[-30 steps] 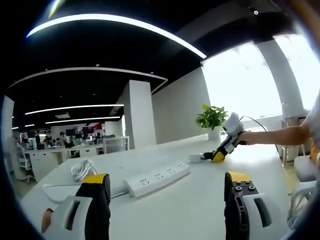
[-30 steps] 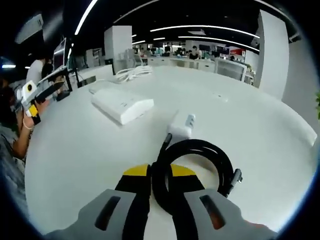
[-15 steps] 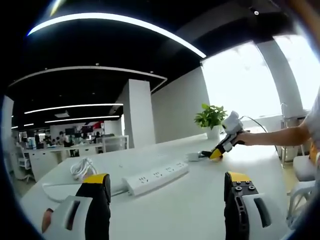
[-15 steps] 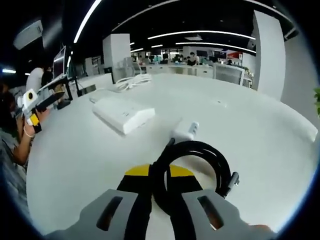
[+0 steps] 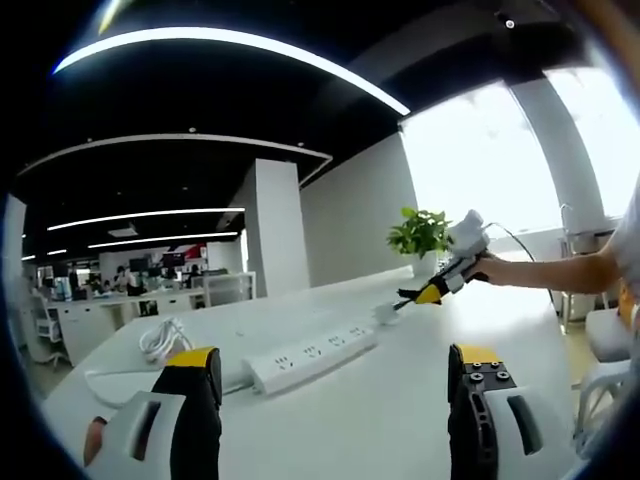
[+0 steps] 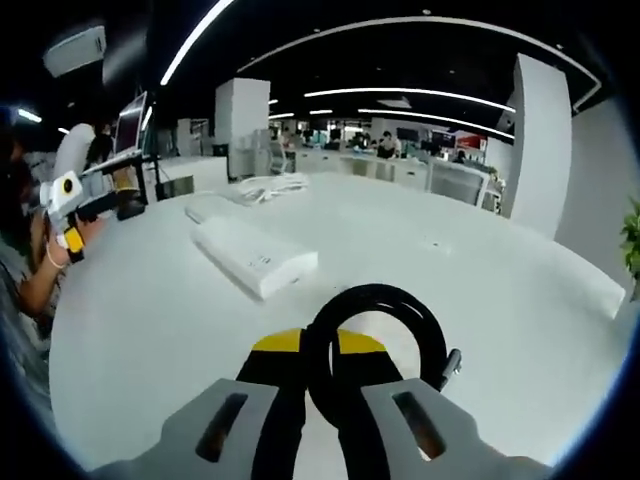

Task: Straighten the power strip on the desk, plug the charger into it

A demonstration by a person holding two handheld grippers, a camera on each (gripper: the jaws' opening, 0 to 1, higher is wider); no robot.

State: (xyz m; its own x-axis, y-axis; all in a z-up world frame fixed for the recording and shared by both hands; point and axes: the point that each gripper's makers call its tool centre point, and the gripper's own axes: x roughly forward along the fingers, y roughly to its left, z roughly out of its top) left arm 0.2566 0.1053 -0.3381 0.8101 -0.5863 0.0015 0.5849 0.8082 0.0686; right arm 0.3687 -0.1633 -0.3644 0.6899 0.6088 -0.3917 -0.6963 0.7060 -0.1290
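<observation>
Right gripper view: your right gripper [image 6: 318,365] is clenched on the coiled black charger cable [image 6: 375,335], lifted above the counter [image 6: 150,320]. Your left gripper [image 5: 335,385] hangs released, wide bare counter around the power strip [image 5: 310,357] just beyond it.

No legible text, label, brand, number or sign appears in either view. The power strip [image 5: 312,356] on the desk [image 5: 400,420] bears a small dark mark on its end face in the right gripper view [image 6: 262,261], too small and blurred to read. Reddish panels in the far office, beyond the strip in the left gripper view, may carry lettering, but nothing there can be made out.
</observation>
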